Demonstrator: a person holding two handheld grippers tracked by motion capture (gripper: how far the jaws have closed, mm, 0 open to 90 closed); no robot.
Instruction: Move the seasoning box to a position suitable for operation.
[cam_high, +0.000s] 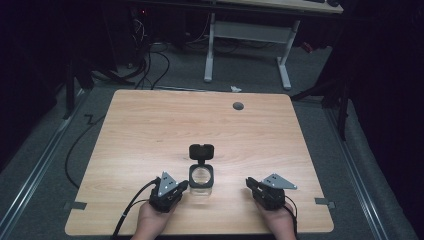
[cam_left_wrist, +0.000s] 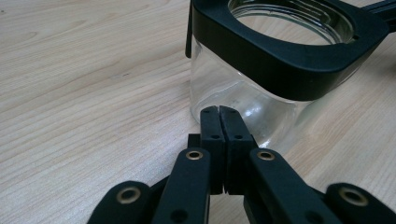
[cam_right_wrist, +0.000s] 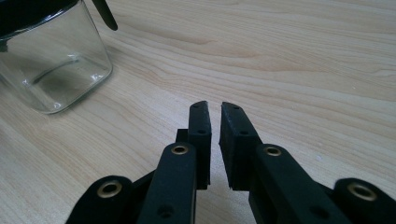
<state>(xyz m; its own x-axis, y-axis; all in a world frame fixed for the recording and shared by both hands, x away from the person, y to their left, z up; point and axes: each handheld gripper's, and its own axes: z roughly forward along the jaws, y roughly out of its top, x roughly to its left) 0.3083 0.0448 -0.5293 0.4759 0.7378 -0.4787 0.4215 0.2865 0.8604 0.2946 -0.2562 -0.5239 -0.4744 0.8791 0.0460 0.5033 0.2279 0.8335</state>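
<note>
A clear glass jar (cam_high: 201, 176) with a black rim stands on the wooden table (cam_high: 150, 125), between the two grippers. Its black lid (cam_high: 201, 151) is flipped up behind it.

The left gripper (cam_left_wrist: 218, 112) has its jaws pressed together with nothing in them. The jar sits just past the jaw tips, a bit to their right, very near the glass.

The right gripper (cam_right_wrist: 214, 108) has its jaws a small way apart, with nothing between them. The jar is off to the left of these jaws and farther ahead, well apart from them. Bare wood lies in front of the tips.
</note>
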